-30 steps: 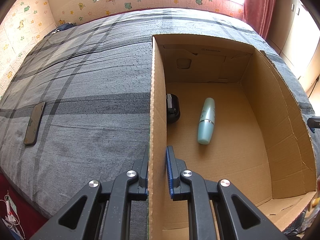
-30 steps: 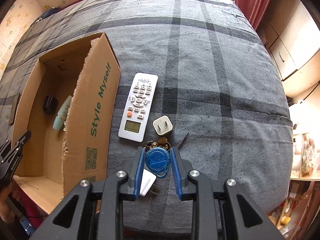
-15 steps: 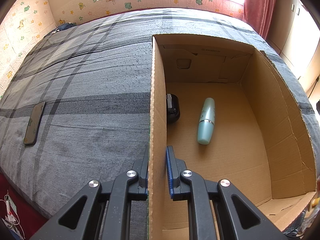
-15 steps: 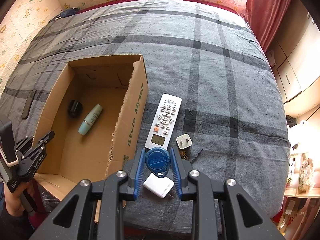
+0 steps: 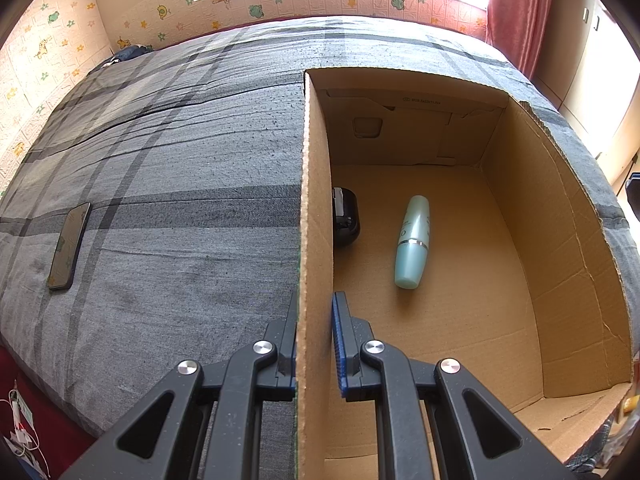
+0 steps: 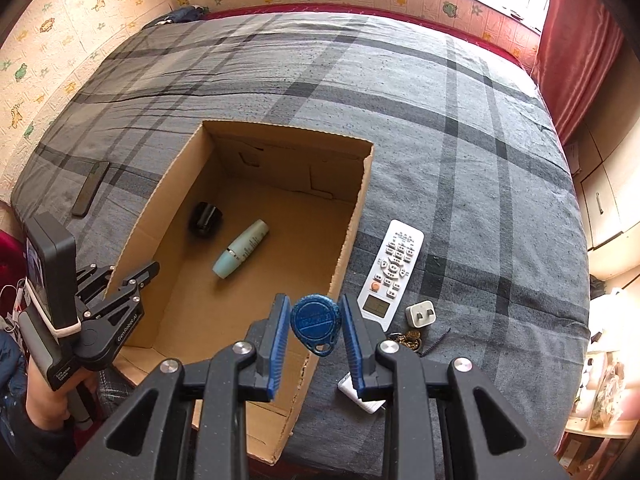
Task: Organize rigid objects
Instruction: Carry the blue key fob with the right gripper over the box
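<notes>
Only the right wrist view shows the right tool (image 6: 314, 330), clenched on a blue key fob (image 6: 316, 322) that hangs above the near right corner of the cardboard box (image 6: 352, 216). The same view shows the things lying on the bed to the right of the box: a white remote control (image 6: 392, 272), a white plug adapter (image 6: 420, 314), a small brassy bunch (image 6: 410, 338) beside a dark screw (image 6: 436, 338), and a white charger (image 6: 360, 394) half hidden under the tool's right finger. It also shows the left tool (image 6: 130, 276) from outside, gripped by a person's hand (image 6: 44, 396) at the box's left wall.

The left wrist view gives that grip up close: the left tool (image 5: 314, 312) is clamped on the box's left wall (image 5: 316, 240), one pad outside and one inside (the outer pad mostly hidden by the cardboard).

Inside the box lie a pale teal bottle (image 5: 412, 240) on its side and a black round object (image 5: 346, 216) against the left wall, apart from each other.

The box rests on a bed with a grey plaid cover (image 5: 180, 160). A dark phone (image 5: 68, 246) lies on the cover to the left, well apart from the box. Patterned wall panels (image 5: 48, 48) with animal figures ring the bed, and a red curtain (image 6: 576, 40) hangs on the right.
</notes>
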Demonstrator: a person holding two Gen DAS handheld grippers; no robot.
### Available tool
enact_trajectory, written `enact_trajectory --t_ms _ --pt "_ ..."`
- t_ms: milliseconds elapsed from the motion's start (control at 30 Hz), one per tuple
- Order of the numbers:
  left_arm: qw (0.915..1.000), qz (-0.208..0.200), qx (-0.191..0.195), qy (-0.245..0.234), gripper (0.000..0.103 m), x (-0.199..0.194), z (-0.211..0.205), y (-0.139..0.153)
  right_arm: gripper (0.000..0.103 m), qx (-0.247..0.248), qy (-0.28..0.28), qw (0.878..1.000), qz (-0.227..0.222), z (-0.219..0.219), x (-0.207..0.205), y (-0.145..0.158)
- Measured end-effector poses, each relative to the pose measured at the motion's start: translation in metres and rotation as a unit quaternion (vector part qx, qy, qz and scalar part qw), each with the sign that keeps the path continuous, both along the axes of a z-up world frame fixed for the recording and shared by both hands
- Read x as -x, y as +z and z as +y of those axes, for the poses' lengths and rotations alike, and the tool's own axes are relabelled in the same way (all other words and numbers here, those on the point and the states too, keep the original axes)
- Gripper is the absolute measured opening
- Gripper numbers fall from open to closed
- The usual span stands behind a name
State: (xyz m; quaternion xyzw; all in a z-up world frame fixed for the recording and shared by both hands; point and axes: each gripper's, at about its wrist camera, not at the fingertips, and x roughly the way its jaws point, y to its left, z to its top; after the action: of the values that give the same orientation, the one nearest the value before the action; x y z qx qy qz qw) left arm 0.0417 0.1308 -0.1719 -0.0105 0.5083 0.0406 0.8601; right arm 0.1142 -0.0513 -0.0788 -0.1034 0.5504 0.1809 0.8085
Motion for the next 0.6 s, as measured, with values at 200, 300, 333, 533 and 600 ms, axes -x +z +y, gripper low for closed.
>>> enact_trajectory --t_ms 200,300,333,533,600 --pt "1.0000 0.000 -0.003 -0.001 0.014 0.000 0.000 0.000 0.027 0.001 0.022 1.000 0.003 0.024 -0.001 -0.008" --pt "1.0000 0.000 -0.001 -0.001 0.014 0.000 0.000 0.000 0.027 0.006 0.035 0.999 0.008 0.036 0.000 -0.016" --pt "1.0000 0.000 -0.001 -0.001 0.014 0.000 0.000 0.000 0.027 0.006 0.038 0.999 0.011 0.040 0.000 -0.018" --pt "1.0000 0.000 -0.002 -0.001 0.014 0.000 0.000 0.000 0.027 0.011 0.051 0.998 0.025 0.062 -0.002 -0.036" --pt "1.0000 0.000 -0.001 -0.001 0.014 0.000 0.000 0.000 0.027 0.012 0.052 0.998 0.030 0.068 -0.003 -0.043"
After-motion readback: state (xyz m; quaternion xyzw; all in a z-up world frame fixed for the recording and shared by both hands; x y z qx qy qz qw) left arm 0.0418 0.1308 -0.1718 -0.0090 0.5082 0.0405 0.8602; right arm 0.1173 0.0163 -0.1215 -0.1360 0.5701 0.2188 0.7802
